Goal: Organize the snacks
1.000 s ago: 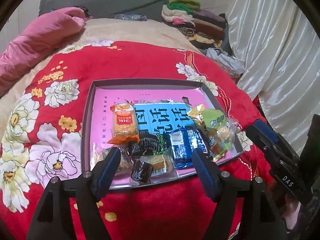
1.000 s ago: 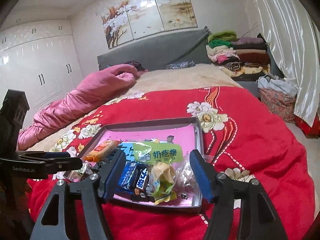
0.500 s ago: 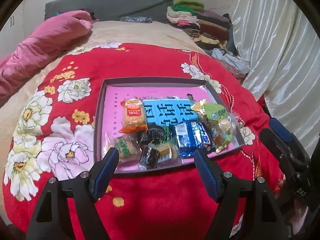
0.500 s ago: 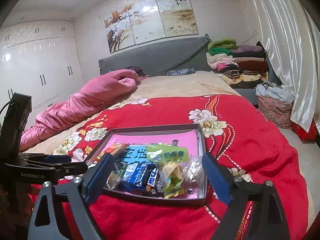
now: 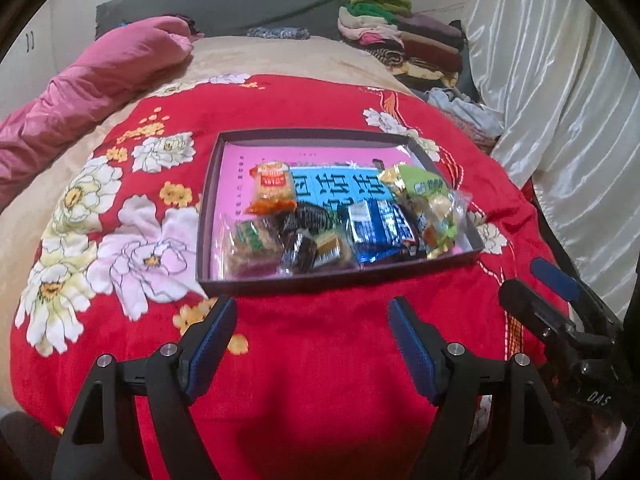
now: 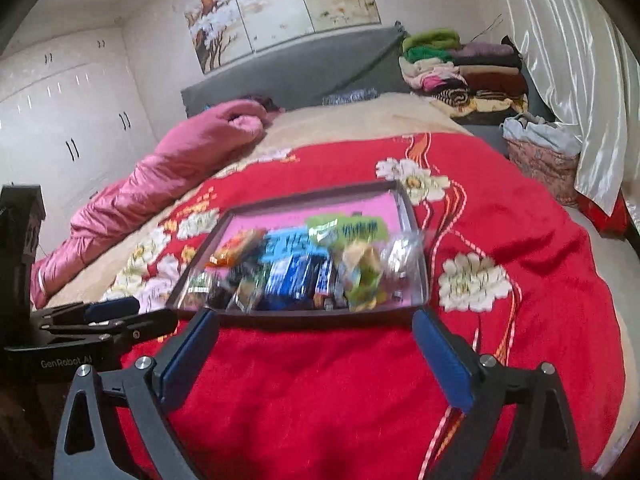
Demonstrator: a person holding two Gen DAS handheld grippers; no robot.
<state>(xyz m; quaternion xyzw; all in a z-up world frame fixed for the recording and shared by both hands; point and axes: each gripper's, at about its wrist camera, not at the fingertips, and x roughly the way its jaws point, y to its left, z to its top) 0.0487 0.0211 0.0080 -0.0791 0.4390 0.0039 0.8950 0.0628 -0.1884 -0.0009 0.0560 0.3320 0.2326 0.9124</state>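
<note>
A shallow dark tray (image 5: 320, 282) with a pink floor lies on the red flowered bedspread (image 5: 320, 380). In it are an orange pack (image 5: 272, 192), a blue pack (image 5: 380, 232), a green-topped clear bag (image 5: 428, 200) and small brown sweets (image 5: 300, 254). My left gripper (image 5: 311, 307) is open over bare bedspread, just short of the tray's near wall, with nothing between its fingers. My right gripper (image 6: 314, 317) is opening wide in front of the tray (image 6: 421, 268), also with nothing in it. The snacks (image 6: 296, 272) look blurred in the right wrist view.
A pink quilt (image 5: 100, 76) lies along the bed's left side. Folded clothes (image 5: 400, 32) are stacked at the back right, by a white curtain (image 5: 560, 100). A cloth-filled bag (image 6: 540, 152) stands beside the bed. White wardrobes (image 6: 60, 120) line the left wall.
Both grippers have drawn back from the tray toward the bed's near edge. The right jaws have spread wider. The snacks lie as before in the tray.
</note>
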